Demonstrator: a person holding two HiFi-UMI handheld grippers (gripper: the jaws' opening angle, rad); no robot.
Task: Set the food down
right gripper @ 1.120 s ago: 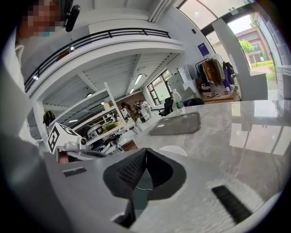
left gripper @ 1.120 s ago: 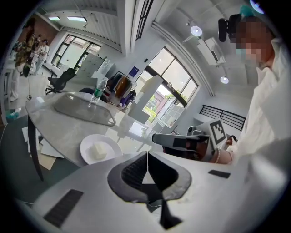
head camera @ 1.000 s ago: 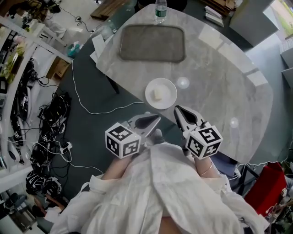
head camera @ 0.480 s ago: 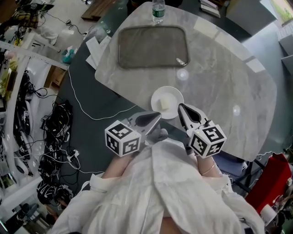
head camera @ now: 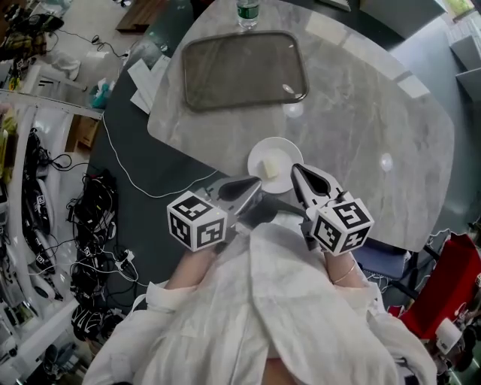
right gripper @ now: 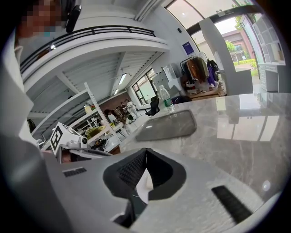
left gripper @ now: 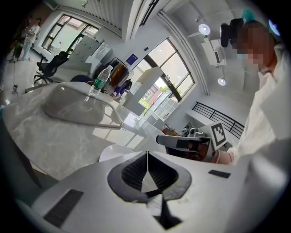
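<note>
1. You are holding the left gripper (head camera: 258, 186) with its fingers pressed together on nothing; its own view is showing the two dark pads meeting in one thin seam with no object between them.
2. You are holding the right gripper (head camera: 297, 171) the same way, fingers together and empty.
3. The food (head camera: 269, 167) is lying on the white plate (head camera: 287, 150), and the plate is sitting on the grey marble surface (head camera: 361, 113) near its edge closest to you, so by my reading the food is already down and neither gripper is carrying it.
4. The relation that is mattering: from the left fingers the food is lying at about 1 o'clock, and from the right fingers at about 10 o'clock, so it is sitting just ahead and between the two tips.
5. The right tips are looking nearer, overlapping the plate's rim in the head view; whether they are touching it I cannot tell.
6. The food is showing as a small pale block, too small for me to be judging its long axis.
7. Counting what is lying there: one piece of food, one plate, one empty grey tray (head camera: 240, 71) at 12 o'clock beyond the plate, one water bottle (head camera: 246, 10) past the tray, and your two grippers.
</note>
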